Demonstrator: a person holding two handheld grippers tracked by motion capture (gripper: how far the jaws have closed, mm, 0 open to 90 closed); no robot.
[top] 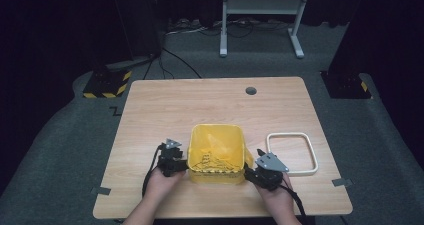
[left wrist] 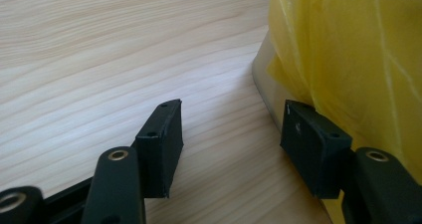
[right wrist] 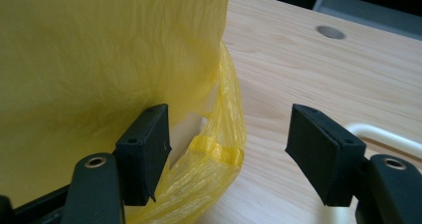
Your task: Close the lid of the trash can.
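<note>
Light wooden table, round cable hole, grey carpet, dark surroundings

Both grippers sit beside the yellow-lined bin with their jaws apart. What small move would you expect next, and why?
Probably the right gripper shifts slightly toward the bin and closes on the loose yellow bag edge. Its jaws stand open and that banded fold hangs just between them. The left gripper is likewise open against the bin's side, and the white rim frame lies off the bin, on the table.
</note>
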